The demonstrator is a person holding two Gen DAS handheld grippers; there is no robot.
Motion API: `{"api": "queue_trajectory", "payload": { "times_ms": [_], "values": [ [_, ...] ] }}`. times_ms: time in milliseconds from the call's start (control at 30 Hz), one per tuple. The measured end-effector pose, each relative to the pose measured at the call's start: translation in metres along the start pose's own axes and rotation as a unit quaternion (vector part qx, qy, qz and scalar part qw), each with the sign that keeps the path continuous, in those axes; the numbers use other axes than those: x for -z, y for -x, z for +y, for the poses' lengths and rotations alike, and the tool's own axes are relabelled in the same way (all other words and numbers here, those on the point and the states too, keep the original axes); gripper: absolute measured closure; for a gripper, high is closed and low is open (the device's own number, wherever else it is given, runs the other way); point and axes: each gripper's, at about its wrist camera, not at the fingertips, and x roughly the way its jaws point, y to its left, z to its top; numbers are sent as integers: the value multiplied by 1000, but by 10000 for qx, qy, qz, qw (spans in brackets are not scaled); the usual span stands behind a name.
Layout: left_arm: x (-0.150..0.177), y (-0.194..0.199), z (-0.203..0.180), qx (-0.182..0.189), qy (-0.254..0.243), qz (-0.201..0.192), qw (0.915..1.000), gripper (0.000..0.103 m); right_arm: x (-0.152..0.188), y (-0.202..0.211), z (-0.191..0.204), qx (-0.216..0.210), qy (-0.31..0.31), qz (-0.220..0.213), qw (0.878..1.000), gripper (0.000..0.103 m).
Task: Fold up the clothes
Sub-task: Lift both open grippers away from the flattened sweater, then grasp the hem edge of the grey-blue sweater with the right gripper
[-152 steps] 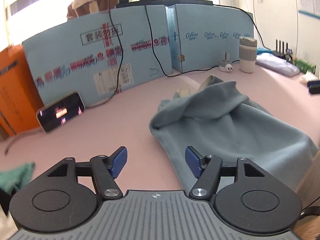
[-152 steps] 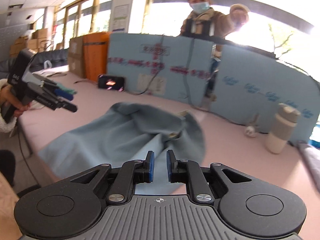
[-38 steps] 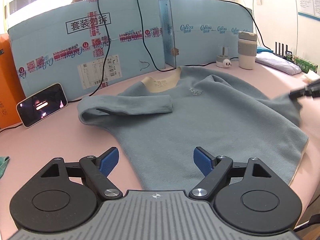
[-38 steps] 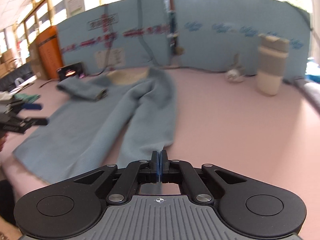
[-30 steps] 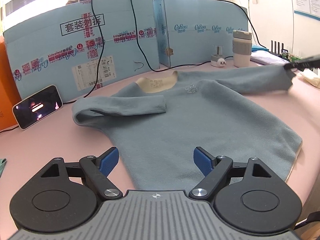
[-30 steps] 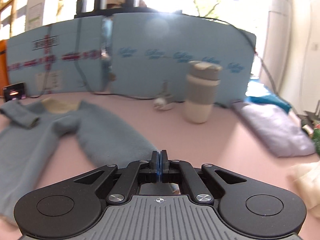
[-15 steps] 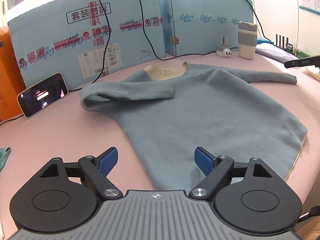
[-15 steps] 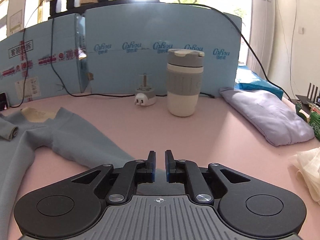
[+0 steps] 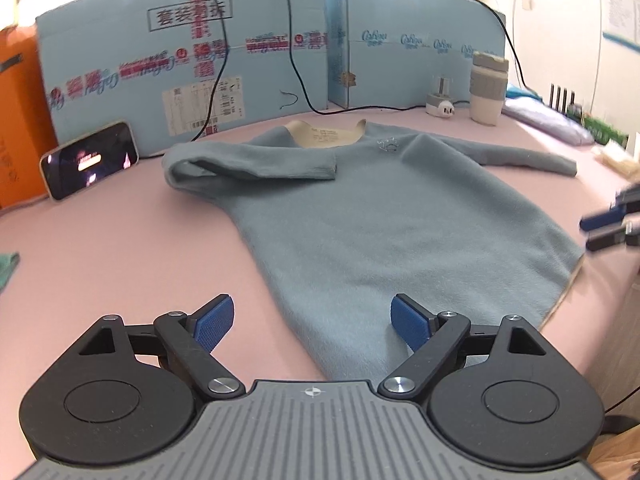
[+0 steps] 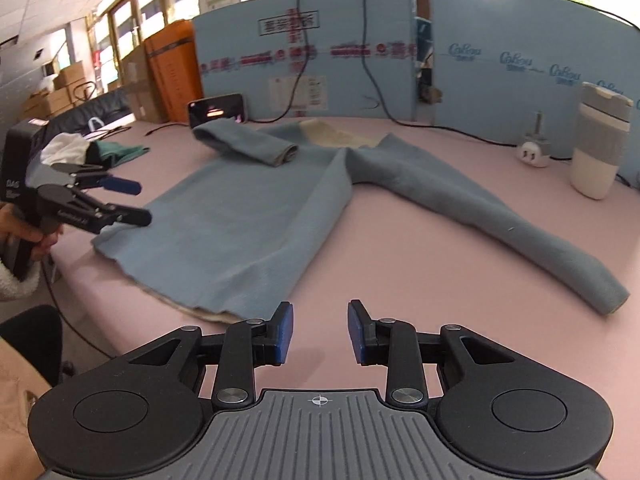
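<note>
A pink table (image 9: 100, 248) carries everything, backed by a wall of light blue cardboard panels (image 9: 248, 52) with black cables (image 9: 296, 64) hanging down them. Spread flat across the table is the blue-grey sweater (image 9: 384, 216), front up, its hem at the near edge and its cream-lined collar (image 9: 326, 136) toward the panels. One sleeve (image 9: 256, 166) is folded back over the chest; the other sleeve (image 10: 500, 220) lies stretched out straight on the table toward the grey and white tumbler (image 10: 600, 144). The left tool (image 9: 310, 320) hangs above the near hem with its blue pads spread wide and nothing between them. The right tool (image 10: 320, 332) is over bare table just beside the hem corner, pads apart and empty too. A phone (image 9: 90, 164) with a lit screen leans against the panels, and a white plug adapter (image 10: 534, 152) sits near the tumbler
</note>
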Motion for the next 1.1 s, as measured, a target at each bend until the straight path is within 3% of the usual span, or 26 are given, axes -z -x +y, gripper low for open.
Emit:
{"api": "queue_trajectory", "payload": {
  "times_ms": [100,333,467,700,767,833,867,900,967,1100],
  "values": [
    [4,3,-2,106,117,9,9999,17,4,-2,14,-129,189,59,9997,58],
    [14,-1,-7,224,228,146,9994,15,7,-15,35,-104,642,55,9979,52],
    [17,-4,-10,231,284,77,9993,7,6,-23,38,-49,708,-59,9975,49],
    [20,-6,-14,206,364,-61,9991,5,5,-37,42,64,724,-361,9967,50],
    [20,-6,-14,199,401,-87,9990,6,4,-38,45,70,777,-402,9961,59],
    [20,-4,-14,204,433,-140,9988,14,2,-37,50,148,875,-410,9952,68],
    [20,-2,-14,201,436,-178,9987,29,1,-37,53,238,951,-410,9943,80],
    [19,-1,-14,194,431,-222,9986,58,0,-36,56,352,1034,-405,9932,87],
    [18,4,-15,181,379,-294,9987,81,-3,-33,58,474,1107,-412,9919,91],
    [11,16,-19,156,95,-371,9991,94,-10,-19,62,563,1209,-563,9895,93]
  ]
}}
